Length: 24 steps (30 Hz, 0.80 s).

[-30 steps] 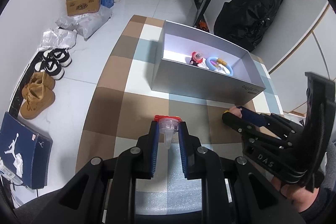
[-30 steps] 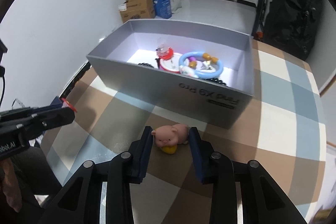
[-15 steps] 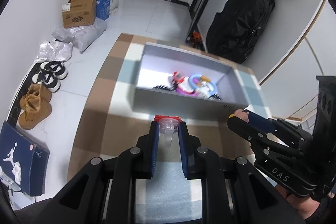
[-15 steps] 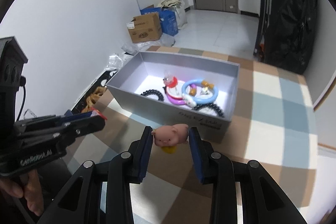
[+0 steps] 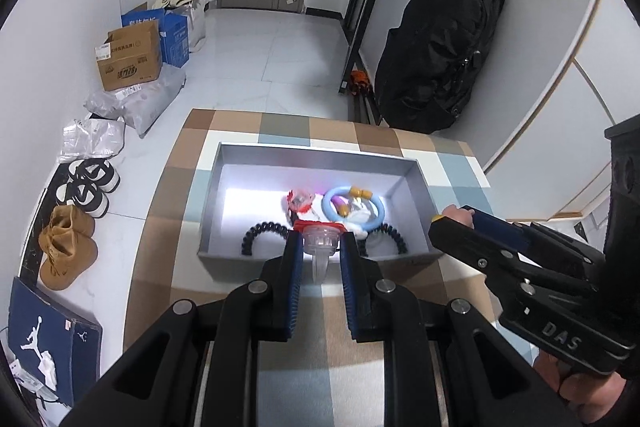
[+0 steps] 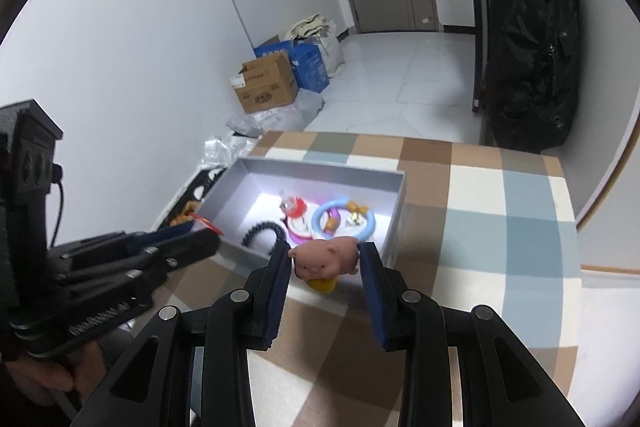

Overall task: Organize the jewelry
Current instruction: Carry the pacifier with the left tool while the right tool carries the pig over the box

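While part of the grey box [image 5: 414, 203] is being hidden by the grippers, a clear trinket [image 5: 319, 247] is being clamped by the left gripper [image 5: 320, 263] and a pink pig [image 6: 326, 257] by the right gripper [image 6: 325, 263].

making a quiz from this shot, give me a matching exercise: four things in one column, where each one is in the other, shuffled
Things:
1. pig charm
2. clear charm
3. blue ring
4. boots

Places:
A. on the floor
B. in the left gripper
C. in the box
D. in the right gripper

Pairs: 1-D, 2-B, 3-C, 4-A
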{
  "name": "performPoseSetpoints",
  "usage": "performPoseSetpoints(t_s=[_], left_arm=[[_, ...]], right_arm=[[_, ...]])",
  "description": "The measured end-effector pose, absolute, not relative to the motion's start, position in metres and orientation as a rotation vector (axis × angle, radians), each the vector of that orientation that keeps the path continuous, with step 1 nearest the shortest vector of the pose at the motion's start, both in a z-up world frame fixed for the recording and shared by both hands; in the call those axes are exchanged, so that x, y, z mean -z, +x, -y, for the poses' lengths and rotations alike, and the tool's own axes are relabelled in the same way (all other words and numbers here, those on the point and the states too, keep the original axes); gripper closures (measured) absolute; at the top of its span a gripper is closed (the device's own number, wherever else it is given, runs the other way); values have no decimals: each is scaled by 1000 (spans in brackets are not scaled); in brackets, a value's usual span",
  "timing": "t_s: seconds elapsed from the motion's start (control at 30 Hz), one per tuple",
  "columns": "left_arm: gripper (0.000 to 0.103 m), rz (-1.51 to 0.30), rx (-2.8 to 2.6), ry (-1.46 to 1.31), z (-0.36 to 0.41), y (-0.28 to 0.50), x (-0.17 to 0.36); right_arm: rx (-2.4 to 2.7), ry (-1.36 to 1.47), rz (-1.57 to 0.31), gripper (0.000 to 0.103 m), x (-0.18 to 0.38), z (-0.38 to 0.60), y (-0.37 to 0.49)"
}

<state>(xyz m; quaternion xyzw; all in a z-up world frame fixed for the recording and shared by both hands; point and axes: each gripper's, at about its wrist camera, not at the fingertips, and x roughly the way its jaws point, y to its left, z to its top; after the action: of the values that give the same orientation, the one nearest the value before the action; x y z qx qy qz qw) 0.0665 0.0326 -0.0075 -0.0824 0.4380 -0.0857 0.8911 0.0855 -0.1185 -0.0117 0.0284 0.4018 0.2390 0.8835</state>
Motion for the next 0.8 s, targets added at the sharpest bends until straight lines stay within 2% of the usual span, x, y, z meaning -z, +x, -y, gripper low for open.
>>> performPoseSetpoints(t_s=[0.8], left_arm=[[89,-973,144,-285,-32,117,20]], right_arm=[[-550,258,-902,69,27,122,156]])
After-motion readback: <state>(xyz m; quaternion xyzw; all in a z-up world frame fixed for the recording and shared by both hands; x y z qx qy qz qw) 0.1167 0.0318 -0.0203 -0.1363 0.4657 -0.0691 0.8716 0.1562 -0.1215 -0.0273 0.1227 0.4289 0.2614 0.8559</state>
